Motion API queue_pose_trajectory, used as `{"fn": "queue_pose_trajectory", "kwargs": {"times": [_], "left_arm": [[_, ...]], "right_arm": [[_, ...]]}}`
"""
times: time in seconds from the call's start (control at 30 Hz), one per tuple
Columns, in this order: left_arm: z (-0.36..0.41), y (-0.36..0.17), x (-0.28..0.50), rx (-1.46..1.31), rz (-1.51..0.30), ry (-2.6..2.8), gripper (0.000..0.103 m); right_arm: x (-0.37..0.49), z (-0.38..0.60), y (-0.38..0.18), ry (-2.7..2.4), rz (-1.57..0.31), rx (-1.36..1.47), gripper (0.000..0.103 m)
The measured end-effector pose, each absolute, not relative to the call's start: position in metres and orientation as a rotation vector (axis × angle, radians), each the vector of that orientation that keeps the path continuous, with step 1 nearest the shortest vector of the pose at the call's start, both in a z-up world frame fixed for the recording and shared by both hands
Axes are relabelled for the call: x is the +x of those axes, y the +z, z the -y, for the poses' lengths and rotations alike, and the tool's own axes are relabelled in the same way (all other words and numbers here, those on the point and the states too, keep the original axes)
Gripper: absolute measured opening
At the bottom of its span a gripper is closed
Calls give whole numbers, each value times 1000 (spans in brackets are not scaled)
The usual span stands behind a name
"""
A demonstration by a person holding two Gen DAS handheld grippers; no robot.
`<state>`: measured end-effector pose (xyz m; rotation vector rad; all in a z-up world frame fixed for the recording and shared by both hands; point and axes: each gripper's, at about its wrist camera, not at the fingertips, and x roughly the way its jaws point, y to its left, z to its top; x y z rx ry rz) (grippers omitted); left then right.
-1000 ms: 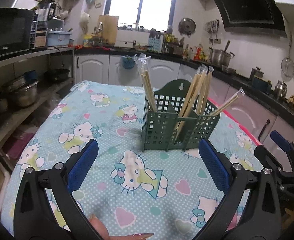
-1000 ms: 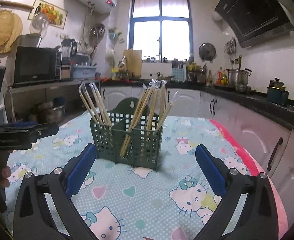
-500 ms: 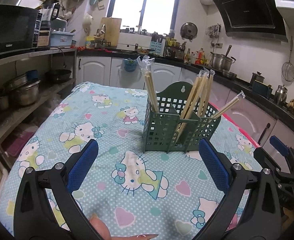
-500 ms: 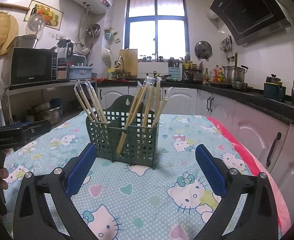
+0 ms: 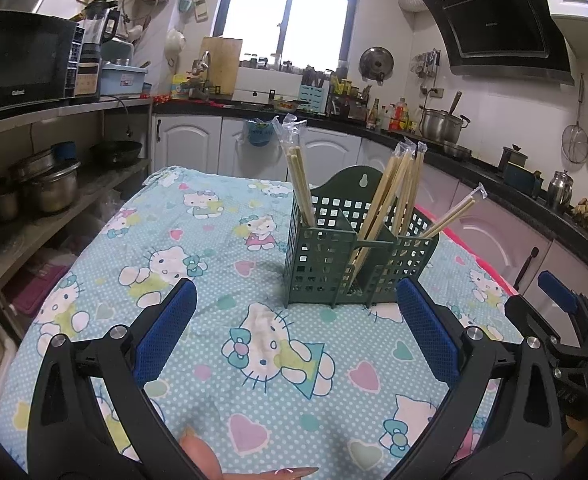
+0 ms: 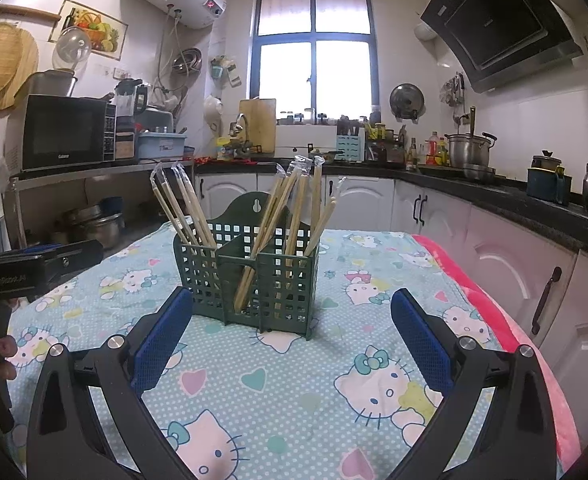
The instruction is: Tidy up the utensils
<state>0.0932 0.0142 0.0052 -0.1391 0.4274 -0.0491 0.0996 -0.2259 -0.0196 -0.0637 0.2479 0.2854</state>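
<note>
A: What has changed over the last second?
B: Very little. Both views have sunk a touch lower and the green caddy (image 5: pixel 358 256) looks slightly nearer. The left gripper (image 5: pixel 294 326) and the right gripper (image 6: pixel 289 330) stay spread wide with nothing between the blue pads.
A: And the utensils?
B: Wrapped chopsticks (image 6: pixel 277 216) stand sorted in the caddy's compartments, one bundle (image 5: pixel 300 184) in the far-left one as the left tool sees it. None lie loose on the tablecloth (image 5: pixel 197 240). I judge the sorting is done, or nearly so.
A: Room to move?
B: The caddy sits straight ahead of each tool, apart from the fingertips. Open cloth lies ahead and to the left of the left tool; the table's pink edge (image 6: pixel 490 292) runs close on the right tool's right, near the cabinets.
</note>
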Motion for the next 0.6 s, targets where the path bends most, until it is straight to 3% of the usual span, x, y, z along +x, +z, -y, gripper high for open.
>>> {"fn": "queue_pose_trajectory", "kwargs": {"times": [0.6], "left_arm": [[-12,9,93,-136,-422,-53,93]], "right_arm": [[99,222,-18,291,-249,-67,97]]}}
